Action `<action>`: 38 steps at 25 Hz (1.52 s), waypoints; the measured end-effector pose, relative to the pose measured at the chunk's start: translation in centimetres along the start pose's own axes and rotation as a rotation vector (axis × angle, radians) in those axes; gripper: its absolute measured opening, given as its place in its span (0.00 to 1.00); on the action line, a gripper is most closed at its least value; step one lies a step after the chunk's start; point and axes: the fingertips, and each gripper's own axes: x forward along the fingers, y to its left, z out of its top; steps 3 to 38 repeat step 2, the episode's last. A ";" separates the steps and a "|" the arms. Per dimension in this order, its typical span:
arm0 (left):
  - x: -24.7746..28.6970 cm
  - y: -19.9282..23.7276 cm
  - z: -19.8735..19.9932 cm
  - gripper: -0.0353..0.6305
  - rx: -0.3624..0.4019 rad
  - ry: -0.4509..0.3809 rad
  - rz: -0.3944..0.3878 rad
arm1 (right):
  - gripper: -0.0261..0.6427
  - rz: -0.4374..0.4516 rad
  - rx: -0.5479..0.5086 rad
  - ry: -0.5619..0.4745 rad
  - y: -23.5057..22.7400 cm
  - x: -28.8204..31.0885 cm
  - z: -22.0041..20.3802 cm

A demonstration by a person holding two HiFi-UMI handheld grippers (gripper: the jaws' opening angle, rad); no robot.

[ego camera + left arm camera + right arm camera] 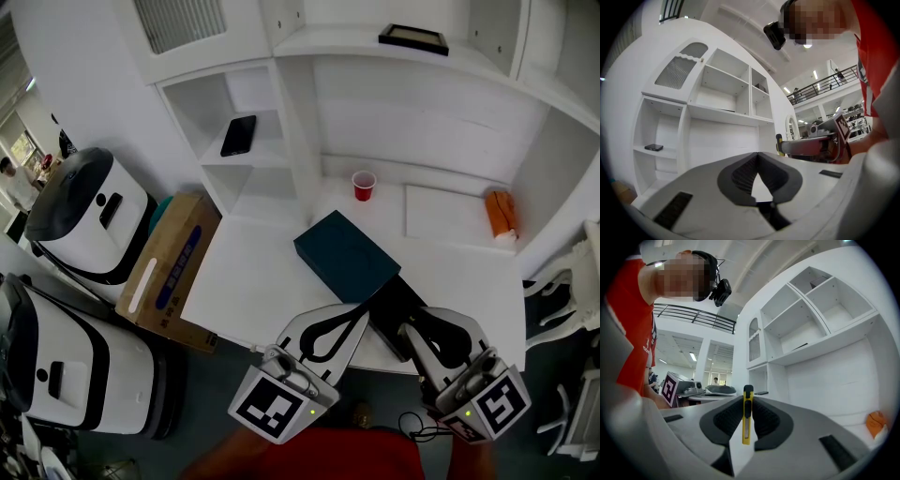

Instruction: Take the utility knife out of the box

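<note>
The slim yellow plastic utility knife with a black end cap (747, 416) stood upright, pinched edge-on between the ribbed pads of the right gripper (748, 400). It was already out of the box and was held level over the front edge of the white worktop (253, 281). The pads caught only a narrow strip of its smooth body. Any slackening or a sharp swing would likely let it pivot or slip down, dropping onto the worktop edge or past it to the floor. The left gripper (757, 154) had its jaws closed tip to tip on nothing, so it could not catch a fall.

The head view hid the knife under the right gripper. Whether its blade was extended could not be made out. The dark teal rectangular box lid (345, 255) lay mid-worktop, and the black box base (398, 305) at the front edge was partly covered by both grippers, its inside unseen.
</note>
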 end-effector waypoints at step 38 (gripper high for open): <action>0.0 0.0 0.0 0.06 0.002 0.000 0.000 | 0.16 0.000 0.000 -0.002 0.0 0.0 0.1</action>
